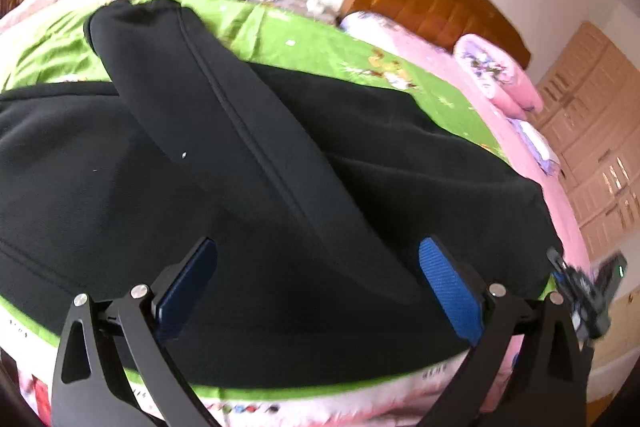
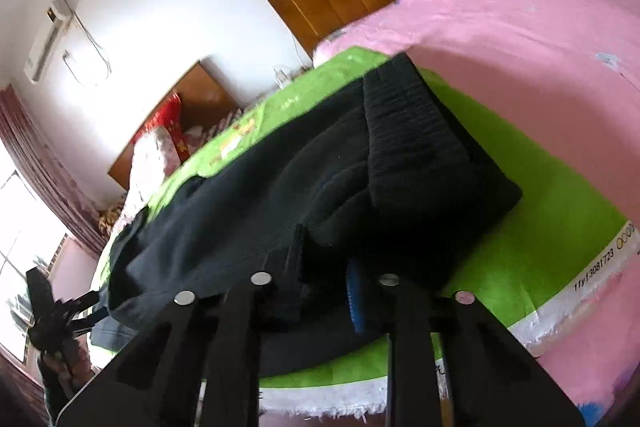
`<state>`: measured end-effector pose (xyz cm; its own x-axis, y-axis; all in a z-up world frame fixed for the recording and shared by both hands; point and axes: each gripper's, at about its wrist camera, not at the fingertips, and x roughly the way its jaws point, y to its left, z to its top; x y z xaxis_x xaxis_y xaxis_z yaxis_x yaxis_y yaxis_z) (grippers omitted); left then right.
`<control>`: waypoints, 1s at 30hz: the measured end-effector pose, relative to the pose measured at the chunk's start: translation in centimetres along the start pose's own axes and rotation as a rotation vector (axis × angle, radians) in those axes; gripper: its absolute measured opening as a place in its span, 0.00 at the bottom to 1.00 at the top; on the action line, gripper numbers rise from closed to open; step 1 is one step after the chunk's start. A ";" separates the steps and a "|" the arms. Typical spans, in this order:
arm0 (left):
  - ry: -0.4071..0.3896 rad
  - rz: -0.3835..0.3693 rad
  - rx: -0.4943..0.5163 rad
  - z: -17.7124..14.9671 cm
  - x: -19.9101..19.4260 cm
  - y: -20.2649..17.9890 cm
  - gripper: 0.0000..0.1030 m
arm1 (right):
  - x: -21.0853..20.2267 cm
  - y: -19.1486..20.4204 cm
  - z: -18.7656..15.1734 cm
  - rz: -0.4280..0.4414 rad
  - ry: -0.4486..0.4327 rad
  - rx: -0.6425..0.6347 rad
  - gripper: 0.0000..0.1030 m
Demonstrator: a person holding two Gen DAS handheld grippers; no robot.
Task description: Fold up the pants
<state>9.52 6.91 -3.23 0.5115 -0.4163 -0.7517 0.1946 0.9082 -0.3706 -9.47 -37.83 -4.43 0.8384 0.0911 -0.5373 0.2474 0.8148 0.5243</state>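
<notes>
Black pants (image 1: 280, 167) just ahead of left tool (image 1: 316, 291).

black pants (image 1: 248, 163) on green sheet (image 1: 304, 43), left hand-held gripper (image 1: 318, 287) agape

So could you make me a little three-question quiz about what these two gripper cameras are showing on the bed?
1. True or false: the left gripper hangs open above the black pants, holding nothing.
2. What lies directly under the pants? A) bare pink sheet B) green mat C) wooden board
3. Fill in: the right gripper has its fingers close together at the pants' near ____.

Key
1. True: its blue pads stand wide apart with no cloth between them.
2. B: the green mat lies on the pink bedsheet.
3. Edge. Whether cloth is actually pinched there is too dark to tell.
</notes>
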 end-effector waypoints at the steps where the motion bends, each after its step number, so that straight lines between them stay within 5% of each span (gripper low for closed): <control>1: 0.026 0.000 -0.030 0.7 0.7 -0.2 0.98 | -0.4 0.1 0.1 -0.006 -0.008 -0.017 0.17; 3: 0.052 -0.013 -0.052 1.5 1.7 -0.7 0.96 | -0.8 0.7 0.4 -0.009 -0.025 -0.042 0.16; 5: 0.071 0.076 -0.030 2.3 2.9 -1.5 0.74 | -1.1 1.0 0.7 -0.002 -0.035 -0.054 0.16; 7: 0.053 0.164 0.005 2.6 3.4 -1.6 0.30 | -1.2 1.2 0.9 0.005 -0.042 -0.058 0.15; 10: 0.031 0.104 -0.008 2.7 2.4 -0.6 0.10 | -1.3 1.3 1.2 0.015 -0.047 -0.059 0.13; 16: -0.125 0.018 0.024 0.4 -4.9 -0.8 0.08 | -3.3 1.8 2.3 0.050 -0.091 -0.067 0.11; 23: -0.004 0.019 0.049 -4.3 -2.5 0.1 0.09 | -2.3 -1.0 0.2 -0.050 0.018 -0.042 0.11; 30: -0.044 0.073 0.133 -5.3 -1.6 -0.3 0.13 | -1.7 -1.6 -0.4 -0.070 0.022 -0.046 0.11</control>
<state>4.17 7.06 -4.76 0.5639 -0.3496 -0.7482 0.2635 0.9348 -0.2381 -11.49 -39.06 -4.55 0.8089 0.0454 -0.5862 0.2820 0.8449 0.4546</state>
